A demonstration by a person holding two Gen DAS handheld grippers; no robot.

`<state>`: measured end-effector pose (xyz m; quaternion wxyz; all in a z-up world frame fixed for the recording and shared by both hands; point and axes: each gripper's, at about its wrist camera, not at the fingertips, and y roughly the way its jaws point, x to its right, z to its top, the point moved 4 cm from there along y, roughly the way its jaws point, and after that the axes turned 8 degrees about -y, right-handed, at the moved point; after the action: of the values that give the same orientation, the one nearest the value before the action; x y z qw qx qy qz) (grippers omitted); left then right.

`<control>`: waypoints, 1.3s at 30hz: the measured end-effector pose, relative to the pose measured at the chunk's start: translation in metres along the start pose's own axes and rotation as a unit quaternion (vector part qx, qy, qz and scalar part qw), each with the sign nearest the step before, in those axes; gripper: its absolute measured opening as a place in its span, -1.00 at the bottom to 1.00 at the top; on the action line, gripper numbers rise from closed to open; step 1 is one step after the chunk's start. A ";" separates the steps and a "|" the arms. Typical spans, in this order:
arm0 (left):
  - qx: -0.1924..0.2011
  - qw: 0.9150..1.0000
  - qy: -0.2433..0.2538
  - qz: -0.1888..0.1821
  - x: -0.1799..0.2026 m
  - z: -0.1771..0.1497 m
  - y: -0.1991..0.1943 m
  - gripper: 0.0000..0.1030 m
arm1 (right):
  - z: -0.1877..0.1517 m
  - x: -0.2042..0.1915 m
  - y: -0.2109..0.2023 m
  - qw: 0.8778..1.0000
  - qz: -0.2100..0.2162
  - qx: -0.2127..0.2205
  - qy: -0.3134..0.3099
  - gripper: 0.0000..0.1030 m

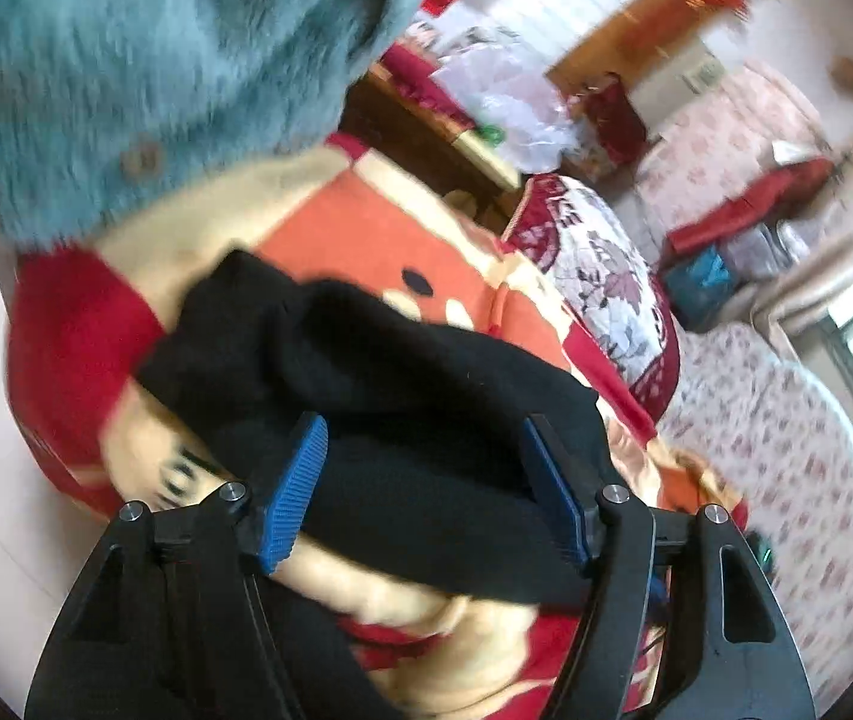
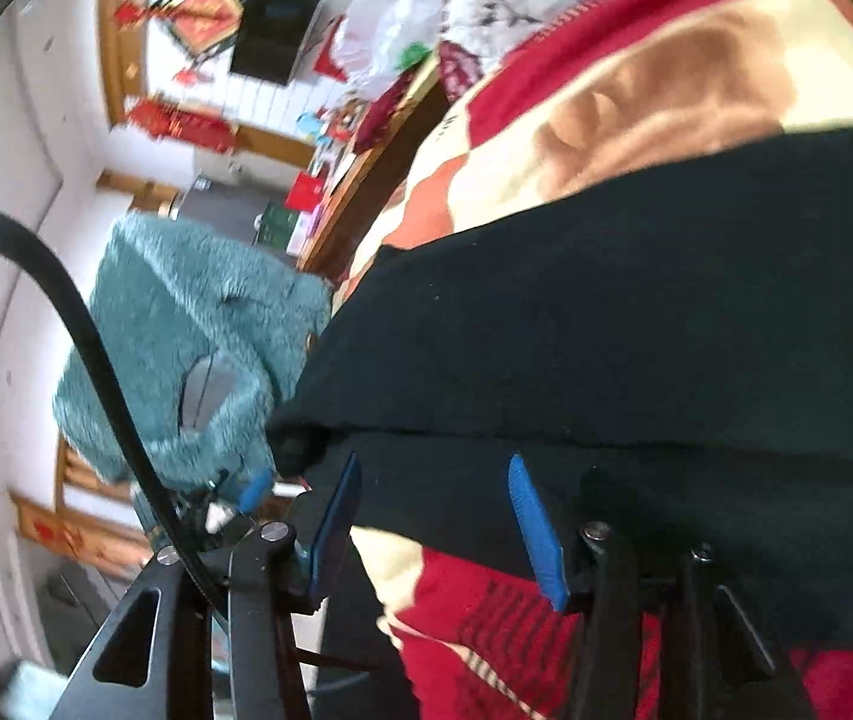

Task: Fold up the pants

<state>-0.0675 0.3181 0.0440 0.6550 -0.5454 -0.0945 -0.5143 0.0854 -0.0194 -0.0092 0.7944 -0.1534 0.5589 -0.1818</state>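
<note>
The black pants (image 1: 366, 360) lie folded in a thick bundle on a red, orange and cream blanket (image 1: 366, 222). My left gripper (image 1: 426, 474) stands wide open over the near edge of the bundle. Black cloth lies loosely between its blue pads (image 1: 300, 474), which do not pinch it. In the right wrist view the pants (image 2: 636, 300) fill the middle, with a folded edge running across. My right gripper (image 2: 435, 522) is open at that edge. Cloth lies between its pads (image 2: 534, 534) without being squeezed. The blanket (image 2: 636, 60) shows beyond.
A person's fluffy teal garment (image 1: 156, 60) hangs close at the upper left and also appears in the right wrist view (image 2: 186, 312). A floral quilt (image 1: 606, 276), a pink patterned sheet (image 1: 786, 420), plastic bags (image 1: 510, 102) and a black cable (image 2: 84, 324) surround the blanket.
</note>
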 end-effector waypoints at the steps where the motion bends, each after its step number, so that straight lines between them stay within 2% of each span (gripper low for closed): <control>1: 0.001 1.000 -0.014 0.004 0.001 -0.003 0.006 0.30 | -0.002 0.004 0.000 1.000 0.001 0.005 0.019 -0.03; 3: 0.005 1.000 -0.030 0.010 0.004 -0.007 0.015 0.30 | -0.006 0.010 -0.002 0.999 -0.003 0.008 0.042 -0.03; 6: 0.017 0.999 -0.030 0.017 0.013 -0.010 0.025 0.30 | -0.010 0.020 -0.012 0.997 -0.031 0.023 0.059 -0.03; 9: 0.016 0.999 -0.020 0.035 0.020 -0.014 0.038 0.30 | -0.005 0.032 -0.016 0.995 -0.025 0.041 0.090 -0.03; 15: 0.009 0.998 -0.031 0.047 0.027 -0.019 0.063 0.30 | 0.006 0.028 -0.012 0.993 -0.055 0.061 0.080 -0.03; 21: 0.007 0.998 -0.035 0.048 0.044 -0.016 0.082 0.30 | 0.009 0.041 -0.021 0.989 -0.040 0.091 0.108 -0.05; 24: 0.002 0.998 -0.032 0.051 0.047 -0.015 0.093 0.29 | 0.006 0.055 -0.025 0.988 -0.014 0.099 0.120 -0.51; 25: 0.000 0.998 -0.029 0.050 0.047 -0.016 0.096 0.28 | 0.004 0.060 -0.025 0.986 -0.006 0.103 0.129 -0.79; 26: -0.007 0.999 -0.025 0.046 0.048 -0.016 0.098 0.20 | 0.002 0.067 -0.028 0.984 0.007 0.112 0.142 -0.90; 27: -0.015 0.999 -0.021 0.045 0.049 -0.017 0.100 -0.16 | 0.001 0.070 -0.030 0.981 0.024 0.120 0.150 -0.90; 28: -0.024 0.999 -0.015 0.045 0.051 -0.018 0.102 -0.37 | 0.000 0.068 -0.032 0.982 0.028 0.120 0.146 -0.90; 29: -0.028 0.999 -0.006 0.042 0.055 -0.020 0.100 -0.45 | 0.001 0.064 -0.034 0.983 0.029 0.119 0.134 -0.90; 30: -0.027 0.999 0.006 0.042 0.059 -0.022 0.099 -0.64 | 0.002 0.058 -0.038 0.985 0.030 0.120 0.118 -0.90; 31: -0.025 0.998 0.023 0.043 0.064 -0.025 0.095 -0.75 | 0.005 0.052 -0.042 0.987 0.032 0.121 0.104 -0.90; 35: -0.029 0.998 0.061 0.019 0.083 -0.042 0.073 -0.80 | 0.011 0.036 -0.065 0.988 0.027 0.137 0.069 -0.90; 39: -0.041 0.995 0.095 0.003 0.091 -0.066 0.055 -0.81 | 0.002 0.023 -0.098 0.988 0.017 0.145 0.040 -0.90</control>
<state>-0.0126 0.2058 0.0472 0.6394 -0.5212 -0.0091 -0.5652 0.0826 -0.1172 0.0161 0.7883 -0.0191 0.5604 -0.2534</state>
